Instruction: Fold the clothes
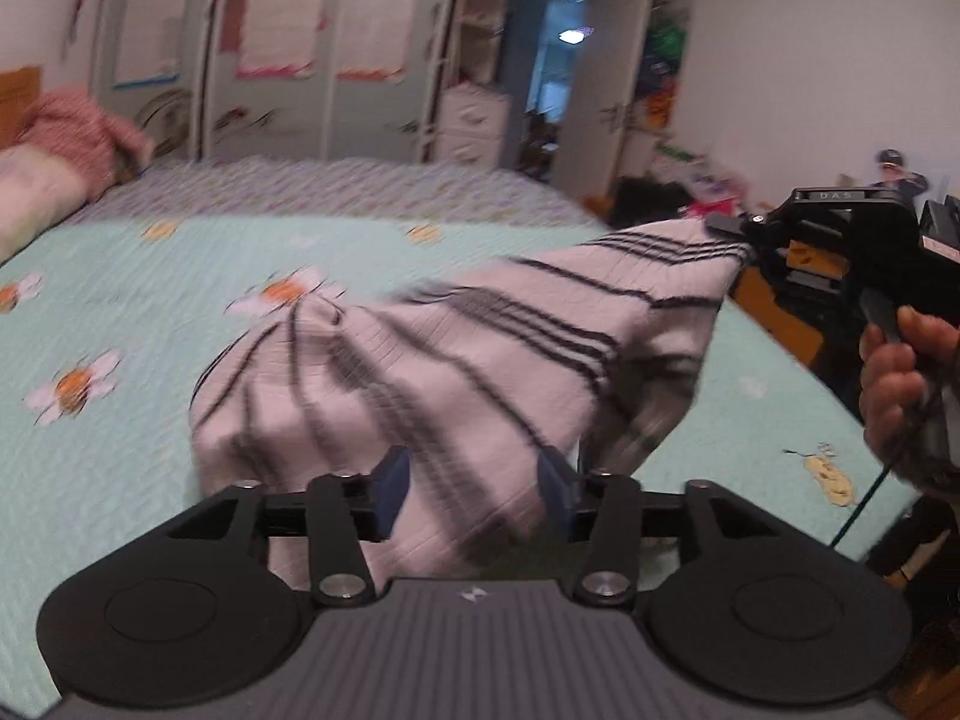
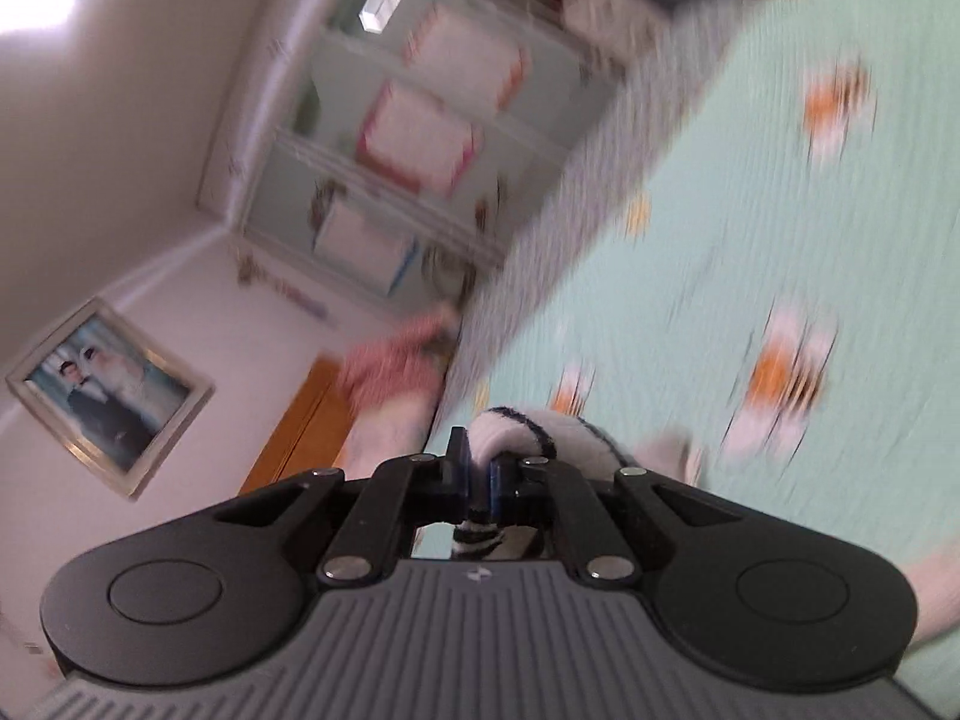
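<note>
A white garment with dark stripes hangs lifted over the mint bedspread. My right gripper is shut on its upper corner and holds it up at the right. The right wrist view shows the pinched striped cloth between the closed pads of that gripper. My left gripper is open, its blue pads wide apart on either side of the garment's lower part. The cloth lies between them, and they are not closed on it.
The bed carries a floral mint cover, which also shows in the right wrist view. A pink garment and a pillow lie at the bed's far left. White wardrobes stand behind. A wooden edge and clutter are at the right.
</note>
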A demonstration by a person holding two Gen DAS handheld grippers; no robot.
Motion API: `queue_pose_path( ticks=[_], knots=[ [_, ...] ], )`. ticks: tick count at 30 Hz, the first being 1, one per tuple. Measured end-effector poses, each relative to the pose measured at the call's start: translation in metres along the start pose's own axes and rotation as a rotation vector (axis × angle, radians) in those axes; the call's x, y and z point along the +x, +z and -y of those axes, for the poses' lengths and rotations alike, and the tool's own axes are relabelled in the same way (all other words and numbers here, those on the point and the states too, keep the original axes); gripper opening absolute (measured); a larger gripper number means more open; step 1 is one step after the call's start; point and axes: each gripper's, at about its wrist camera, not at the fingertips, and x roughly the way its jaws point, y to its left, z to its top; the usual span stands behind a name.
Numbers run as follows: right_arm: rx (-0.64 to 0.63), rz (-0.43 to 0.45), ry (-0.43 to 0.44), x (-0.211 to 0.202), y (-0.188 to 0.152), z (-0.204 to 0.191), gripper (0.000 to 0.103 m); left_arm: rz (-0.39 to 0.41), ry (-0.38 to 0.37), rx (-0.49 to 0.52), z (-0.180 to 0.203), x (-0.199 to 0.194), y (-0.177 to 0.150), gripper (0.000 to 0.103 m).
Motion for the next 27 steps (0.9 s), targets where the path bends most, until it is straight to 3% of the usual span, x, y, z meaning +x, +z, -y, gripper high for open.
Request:
queue_pose_path(
  ticks=[3, 6, 12, 17, 21, 27],
  knots=[
    [-0.017, 0.104, -0.056, -0.027, 0.019, 0.009, 0.007, -0.017, 0.014, 0.039, 0.012, 0.007, -0.002, 0.056],
    [-0.058, 0.189, -0.187, -0.049, 0.033, 0.027, 0.007, -0.058, 0.039, 0.032, 0.016, 0.018, -0.007, 0.056],
    [-0.022, 0.192, -0.471, -0.058, 0.027, 0.091, 0.007, -0.124, 0.055, -0.026, 0.006, 0.033, -0.013, 0.056],
    [0.043, 0.172, -0.523, -0.061, 0.011, 0.125, 0.007, -0.144, 0.089, -0.054, 0.003, 0.042, -0.012, 0.057],
    [0.093, 0.259, -0.502, -0.083, 0.014, 0.130, 0.006, -0.148, 0.069, -0.114, -0.002, 0.045, -0.008, 0.057],
    [-0.074, 0.259, -0.602, -0.074, 0.024, 0.116, 0.006, -0.148, 0.053, -0.089, 0.009, 0.055, -0.002, 0.058]
  ],
)
